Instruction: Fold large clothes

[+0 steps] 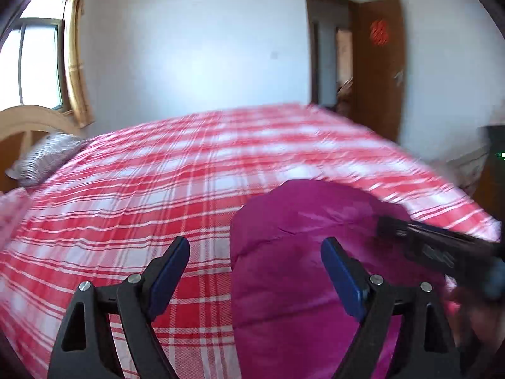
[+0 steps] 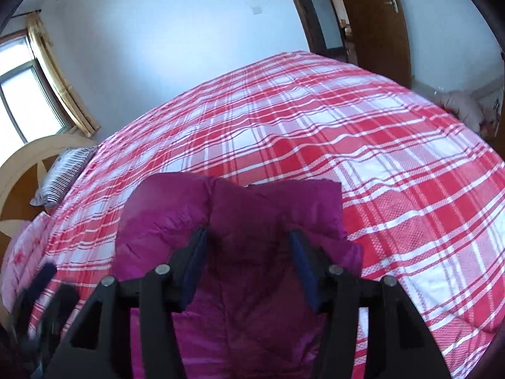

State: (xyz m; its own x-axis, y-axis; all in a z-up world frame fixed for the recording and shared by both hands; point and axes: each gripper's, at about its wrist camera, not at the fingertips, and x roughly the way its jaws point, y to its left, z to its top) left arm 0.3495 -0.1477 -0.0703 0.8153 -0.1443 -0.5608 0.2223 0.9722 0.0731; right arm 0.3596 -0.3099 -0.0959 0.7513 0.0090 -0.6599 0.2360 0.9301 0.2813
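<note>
The jacket (image 2: 240,252) lies on the bed (image 2: 363,145), at the near edge in front of me. My right gripper (image 2: 247,265) is above the jacket, with the folded cloth between its fingers. My left gripper (image 1: 255,271) is to the left of it, one finger over the bed cover and one over the jacket's left edge. At the far left of the bed lies a pillow (image 1: 47,158), against the headboard (image 1: 28,123). Behind the headboard is the window (image 1: 38,60). The door (image 1: 378,66) stands behind the bed's far right corner
</note>
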